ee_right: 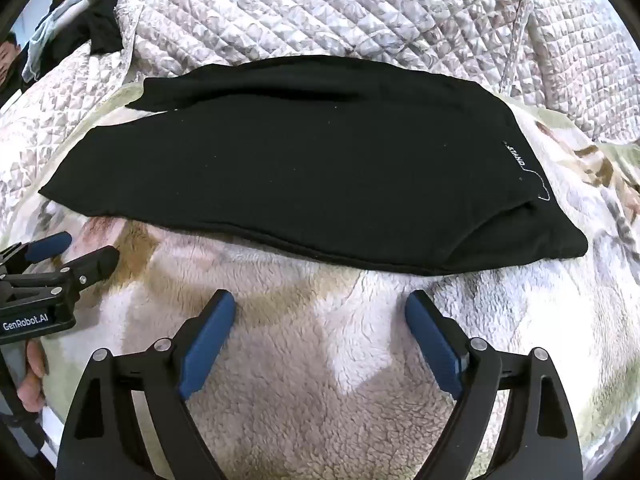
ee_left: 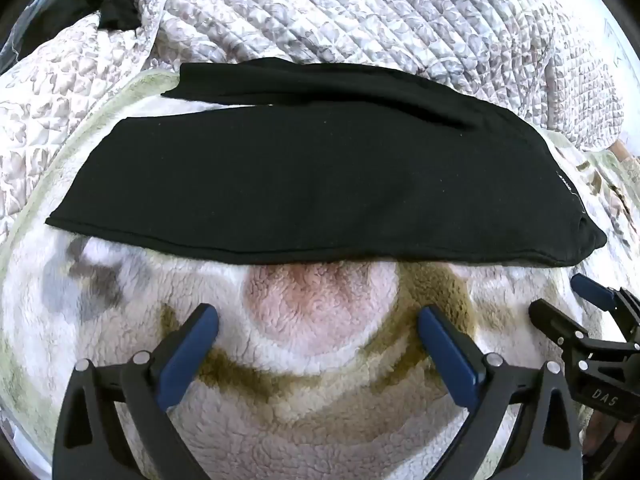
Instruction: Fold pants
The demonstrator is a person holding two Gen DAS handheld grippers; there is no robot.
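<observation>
Black pants (ee_left: 304, 176) lie flat across a fluffy patterned blanket (ee_left: 320, 364), legs stacked lengthwise, leg ends to the left and waist to the right. In the right wrist view the same pants (ee_right: 304, 168) show a small white label near the waist. My left gripper (ee_left: 318, 320) hovers open over the blanket, just short of the pants' near edge, nothing between its blue pads. My right gripper (ee_right: 320, 306) is open too, near the same edge further right. Each gripper appears in the other's view: the right one (ee_left: 560, 300) and the left one (ee_right: 86, 248).
A quilted floral bedspread (ee_left: 360, 12) is bunched up behind the pants. Dark clothing (ee_right: 100, 32) lies at the far left corner, with a person partly visible at that edge. A hand (ee_right: 34, 376) grips the left gripper's handle.
</observation>
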